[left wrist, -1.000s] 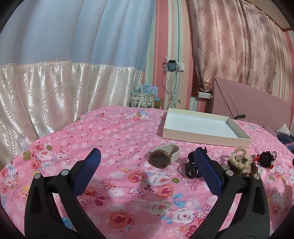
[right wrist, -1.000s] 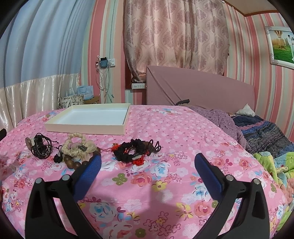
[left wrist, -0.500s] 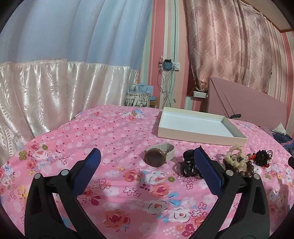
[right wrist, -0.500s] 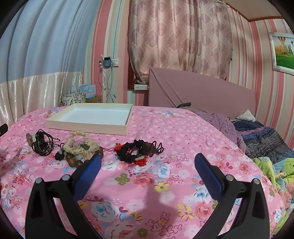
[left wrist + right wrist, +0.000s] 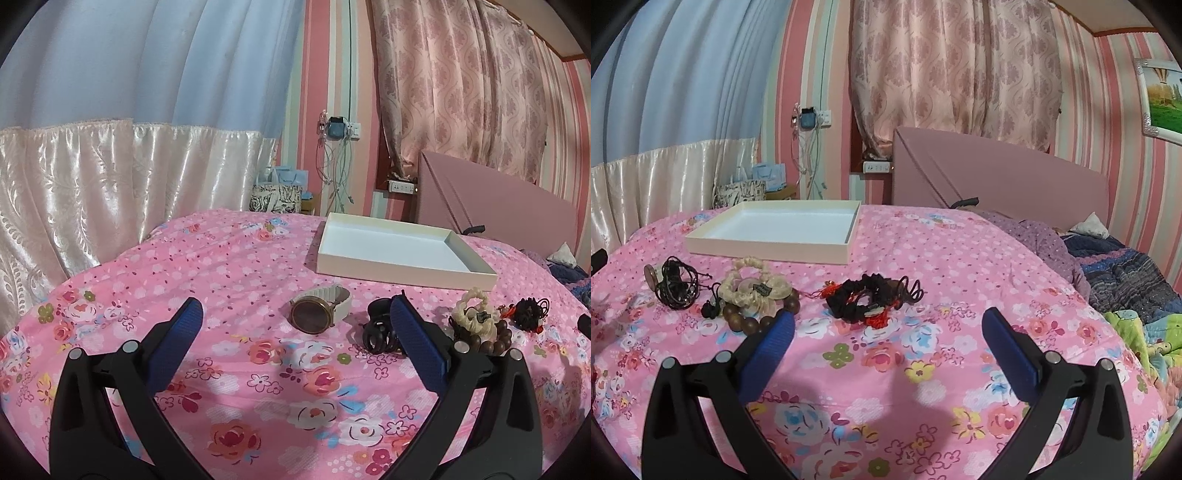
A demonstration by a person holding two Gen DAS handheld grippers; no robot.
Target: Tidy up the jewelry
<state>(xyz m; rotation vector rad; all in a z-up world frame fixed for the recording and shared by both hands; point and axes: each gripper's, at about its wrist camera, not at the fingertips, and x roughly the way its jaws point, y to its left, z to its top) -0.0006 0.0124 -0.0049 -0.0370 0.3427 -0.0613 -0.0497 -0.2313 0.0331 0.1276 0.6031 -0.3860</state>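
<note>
A shallow white tray (image 5: 391, 271) lies on the pink floral bedspread; it also shows in the right wrist view (image 5: 768, 248). In front of it lie a watch with a cream strap (image 5: 314, 314), a black hair claw (image 5: 378, 328), a cream scrunchie (image 5: 474, 319) on brown beads (image 5: 496, 341), and a black-and-red bracelet bundle (image 5: 528, 312). The right wrist view shows the scrunchie (image 5: 755, 290), beads (image 5: 746, 321), a black cord tangle (image 5: 676, 286) and the black-and-red bundle (image 5: 866, 301). My left gripper (image 5: 295, 321) is open and empty, just short of the watch. My right gripper (image 5: 888, 330) is open and empty, near the bundle.
A pink headboard (image 5: 997, 173) stands at the back right. Dark and patterned blankets (image 5: 1126, 273) are heaped at the bed's right side. Curtains hang behind the bed, and a patterned bag (image 5: 275, 197) and hanging cables (image 5: 336, 166) are by the wall.
Both grippers have shifted slightly; the items sit a little lower and nearer in the left view. Both stay open and empty. Nothing on the bed has moved.
</note>
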